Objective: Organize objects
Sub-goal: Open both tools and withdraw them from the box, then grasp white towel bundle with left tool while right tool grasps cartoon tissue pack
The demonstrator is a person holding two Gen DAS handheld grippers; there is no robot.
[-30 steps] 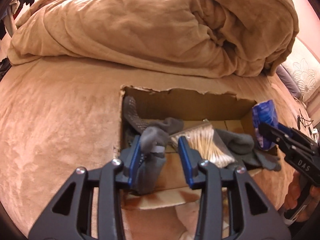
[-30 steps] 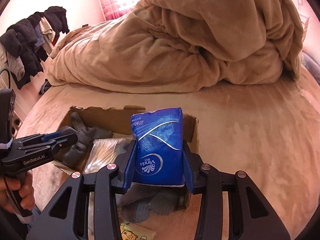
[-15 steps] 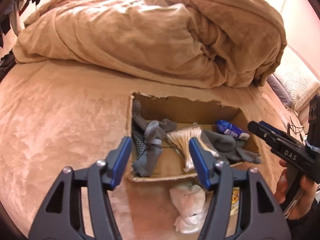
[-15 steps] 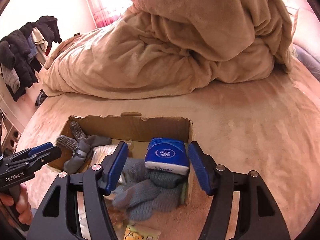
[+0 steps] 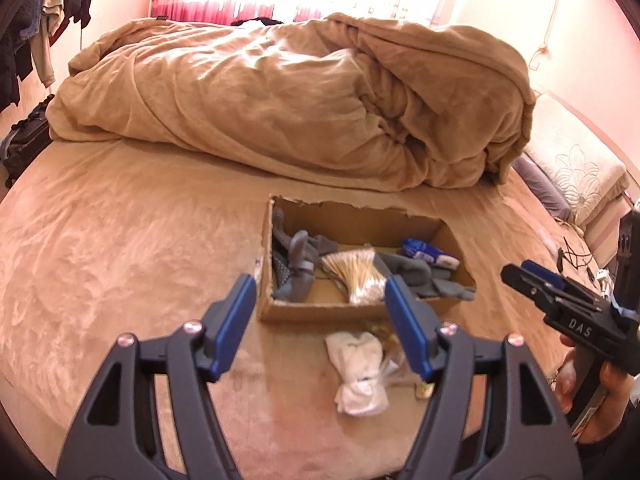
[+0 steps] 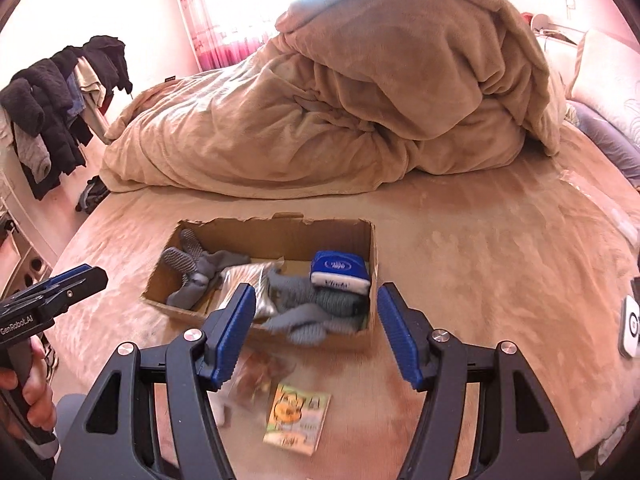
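A shallow cardboard box sits on the bed; it also shows in the right wrist view. Inside lie grey socks, a bag of cotton swabs, more grey socks and a blue tissue pack. In front of the box lie a white sock bundle, a clear packet and a small yellow card packet. My left gripper is open and empty, held back above the bed before the box. My right gripper is open and empty, near the box's front edge.
A large rumpled tan duvet fills the back of the bed. Pillows lie at the right. Clothes hang on a rack at the left. A bag sits on the floor by the bed.
The left gripper let go of the grey sock in the box, the right let go of the blue tissue pack onto the socks. Both opened and pulled back and up from the box.
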